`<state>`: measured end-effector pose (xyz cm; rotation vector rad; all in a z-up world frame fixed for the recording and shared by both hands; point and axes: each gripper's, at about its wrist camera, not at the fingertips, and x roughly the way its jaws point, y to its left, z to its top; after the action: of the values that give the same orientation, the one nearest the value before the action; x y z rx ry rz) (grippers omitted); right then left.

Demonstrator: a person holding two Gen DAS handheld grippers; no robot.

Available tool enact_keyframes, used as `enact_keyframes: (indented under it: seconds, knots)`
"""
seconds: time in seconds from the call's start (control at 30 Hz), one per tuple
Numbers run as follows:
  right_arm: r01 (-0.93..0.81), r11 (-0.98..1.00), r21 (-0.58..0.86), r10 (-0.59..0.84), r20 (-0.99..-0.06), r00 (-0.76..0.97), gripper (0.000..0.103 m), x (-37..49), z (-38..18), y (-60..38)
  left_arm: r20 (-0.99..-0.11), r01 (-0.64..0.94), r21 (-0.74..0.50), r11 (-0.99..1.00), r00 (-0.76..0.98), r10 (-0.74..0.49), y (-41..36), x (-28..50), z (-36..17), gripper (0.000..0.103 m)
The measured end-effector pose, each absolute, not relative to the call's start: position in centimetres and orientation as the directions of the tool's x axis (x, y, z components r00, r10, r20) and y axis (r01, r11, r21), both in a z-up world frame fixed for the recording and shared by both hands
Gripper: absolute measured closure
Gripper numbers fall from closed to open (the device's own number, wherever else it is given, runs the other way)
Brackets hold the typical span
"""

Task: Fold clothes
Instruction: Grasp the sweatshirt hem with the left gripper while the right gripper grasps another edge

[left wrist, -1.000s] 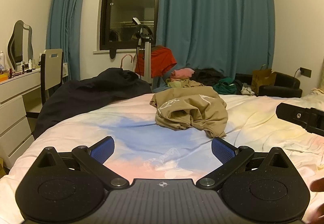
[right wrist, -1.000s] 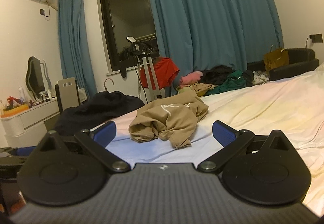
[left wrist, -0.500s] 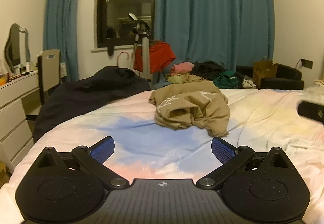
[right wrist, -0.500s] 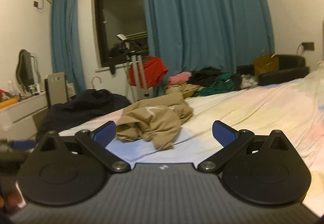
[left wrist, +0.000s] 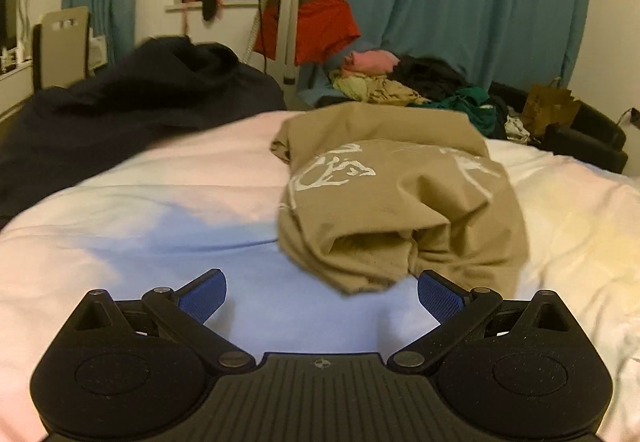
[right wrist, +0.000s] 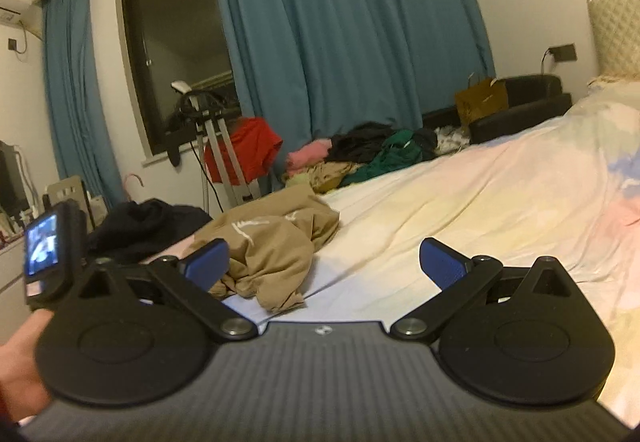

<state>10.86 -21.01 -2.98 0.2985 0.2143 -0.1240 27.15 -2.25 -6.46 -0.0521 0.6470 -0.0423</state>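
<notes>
Now we hold both the left gripper [left wrist: 320, 292] and right gripper [right wrist: 324, 262] with jaws spread wide and empty over the bed [left wrist: 132, 226], the crumpled tan shirt [left wrist: 400, 198] lying just ahead, open sheet beside it.

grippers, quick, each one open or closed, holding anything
Left gripper: open, empty, just short of the tan shirt.
Right gripper: open, empty.
</notes>
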Motion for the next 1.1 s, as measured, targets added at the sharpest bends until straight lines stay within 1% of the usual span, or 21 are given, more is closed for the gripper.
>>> enact_keyframes:
  seconds: [0.03,0.13,0.2,0.23,0.27,0.3,0.37,0.47,0.6,0.77,0.87,0.97,1.03,1.1]
  knots:
    - [0.16,0.948,0.276,-0.095,-0.235,0.967,0.0,11.6,-3.5,-21.1,-0.602,0.031,-0.043,0.999,0.797,-0.051,-2.6,28.1,-7.2,0.001]
    - [0.184,0.943,0.277,-0.106,-0.272,0.956,0.0,13.8,-5.3,-21.3,-0.581,0.069,-0.003,0.998,0.812,-0.058,-3.4,30.4,-9.0,0.007]
    - [0.183,0.944,0.274,-0.098,-0.298,0.95,0.0,14.9,-6.4,-21.5,-0.555,0.082,-0.022,0.996,0.828,-0.08,-3.4,31.6,-9.5,0.012]
    - [0.182,0.945,0.273,-0.092,-0.31,0.946,0.0,15.5,-6.8,-21.6,-0.55,0.076,-0.037,0.996,0.831,-0.084,-3.3,32.2,-9.4,0.022]
    - [0.183,0.945,0.27,-0.093,-0.314,0.945,0.0,15.9,-7.2,-21.7,-0.547,0.072,-0.063,0.995,0.832,-0.095,-3.0,32.7,-9.1,0.043]
    - [0.184,0.947,0.263,-0.1,-0.305,0.947,0.0,16.1,-7.4,-21.9,-0.545,0.074,-0.091,0.993,0.831,-0.111,-2.8,33.2,-8.7,0.052]
    - [0.204,0.948,0.245,-0.129,-0.29,0.948,0.0,16.3,-7.5,-22.0,-0.546,0.095,-0.124,0.988,0.825,-0.148,-2.3,33.7,-7.7,0.093]
    - [0.216,0.949,0.23,-0.149,-0.277,0.949,0.0,16.4,-7.6,-21.8,-0.491,0.113,-0.112,0.987,0.858,-0.154,-1.7,31.9,-4.7,0.095]
    - [0.2,0.962,0.187,-0.148,-0.26,0.954,0.0,15.9,-7.5,-21.0,-0.394,0.138,-0.112,0.984,0.903,-0.171,-0.3,27.0,-0.7,0.097]
    - [0.187,0.971,0.148,-0.154,-0.207,0.966,0.0,13.8,-6.2,-20.2,-0.296,0.202,-0.106,0.974,0.928,-0.224,0.7,17.9,3.3,0.097]
    - [0.163,0.979,0.119,-0.144,-0.152,0.978,0.0,11.8,-5.0,-19.5,-0.249,0.228,-0.11,0.967,0.936,-0.249,1.0,12.2,5.4,0.097]
    - [0.126,0.986,0.104,-0.114,-0.121,0.986,0.0,9.4,-3.7,-19.0,-0.189,0.258,-0.091,0.962,0.944,-0.271,1.1,7.0,6.9,0.097]
    - [0.093,0.992,0.087,-0.084,-0.107,0.991,0.0,7.9,-2.9,-18.6,-0.167,0.282,-0.073,0.957,0.942,-0.29,1.2,4.4,7.8,0.097]
    - [0.063,0.996,0.069,-0.055,-0.12,0.991,0.0,7.0,-2.2,-18.0,-0.163,0.297,-0.07,0.952,0.938,-0.305,1.5,2.9,8.4,0.097]
